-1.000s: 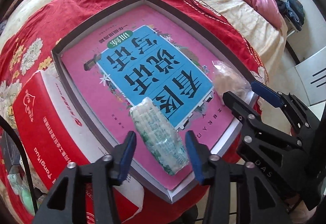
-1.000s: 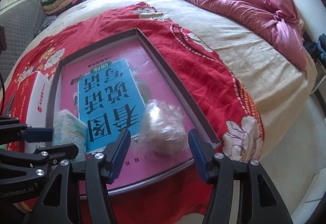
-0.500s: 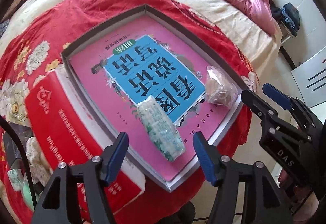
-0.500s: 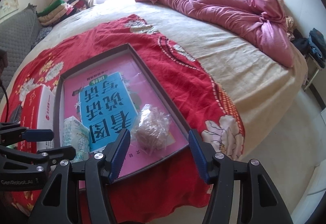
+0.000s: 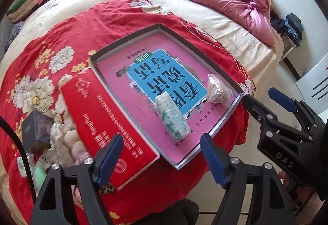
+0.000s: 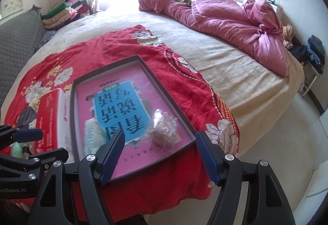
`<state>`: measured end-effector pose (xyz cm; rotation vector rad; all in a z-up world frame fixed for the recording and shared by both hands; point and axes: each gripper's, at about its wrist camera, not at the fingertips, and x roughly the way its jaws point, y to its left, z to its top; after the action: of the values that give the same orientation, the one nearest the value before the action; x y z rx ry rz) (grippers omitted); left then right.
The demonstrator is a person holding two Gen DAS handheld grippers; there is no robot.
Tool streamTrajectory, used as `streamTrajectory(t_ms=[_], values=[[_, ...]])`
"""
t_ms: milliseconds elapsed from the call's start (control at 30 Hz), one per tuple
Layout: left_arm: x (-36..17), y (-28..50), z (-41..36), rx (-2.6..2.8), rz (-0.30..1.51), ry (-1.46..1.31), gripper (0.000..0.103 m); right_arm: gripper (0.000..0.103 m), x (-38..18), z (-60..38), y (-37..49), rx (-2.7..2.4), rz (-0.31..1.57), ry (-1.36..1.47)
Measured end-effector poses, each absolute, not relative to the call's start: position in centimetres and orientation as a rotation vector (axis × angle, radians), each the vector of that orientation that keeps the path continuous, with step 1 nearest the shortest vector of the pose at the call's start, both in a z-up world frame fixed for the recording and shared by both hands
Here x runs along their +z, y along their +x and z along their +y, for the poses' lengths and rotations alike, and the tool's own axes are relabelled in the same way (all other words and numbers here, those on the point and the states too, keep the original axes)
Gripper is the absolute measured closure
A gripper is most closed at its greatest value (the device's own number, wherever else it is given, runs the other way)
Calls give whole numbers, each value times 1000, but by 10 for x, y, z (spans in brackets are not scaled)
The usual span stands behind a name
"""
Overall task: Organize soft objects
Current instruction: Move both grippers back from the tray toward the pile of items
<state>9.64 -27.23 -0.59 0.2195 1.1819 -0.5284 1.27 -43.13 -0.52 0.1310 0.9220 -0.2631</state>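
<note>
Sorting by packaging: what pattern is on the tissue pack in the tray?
White with green print on the tissue pack, clearest in the left wrist view.

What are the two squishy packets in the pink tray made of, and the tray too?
The green-and-white packet looks like soft tissues in thin, glossy plastic wrap, judging by its printed, puffy sides. The tan bundle sits in clear crinkly plastic that glints; its contents are unclear. The tray seems to be stiff cardboard, with thin grey walls and a smooth printed pink floor.

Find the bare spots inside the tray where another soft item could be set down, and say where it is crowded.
Free: the tray's far half, beyond the tissue pack and the clear bag. Crowded: the near end, where both lie, though apart.
</note>
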Motion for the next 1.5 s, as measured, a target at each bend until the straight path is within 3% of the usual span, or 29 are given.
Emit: streamTrajectory(t_ms=[767,1500], values=[[33,82,-166,-393,1076,129,23,29,47,-336,11,-169,833,-3],[28,74,-26,-193,1070,-32,22,29,64,-231,22,15,803,-92]])
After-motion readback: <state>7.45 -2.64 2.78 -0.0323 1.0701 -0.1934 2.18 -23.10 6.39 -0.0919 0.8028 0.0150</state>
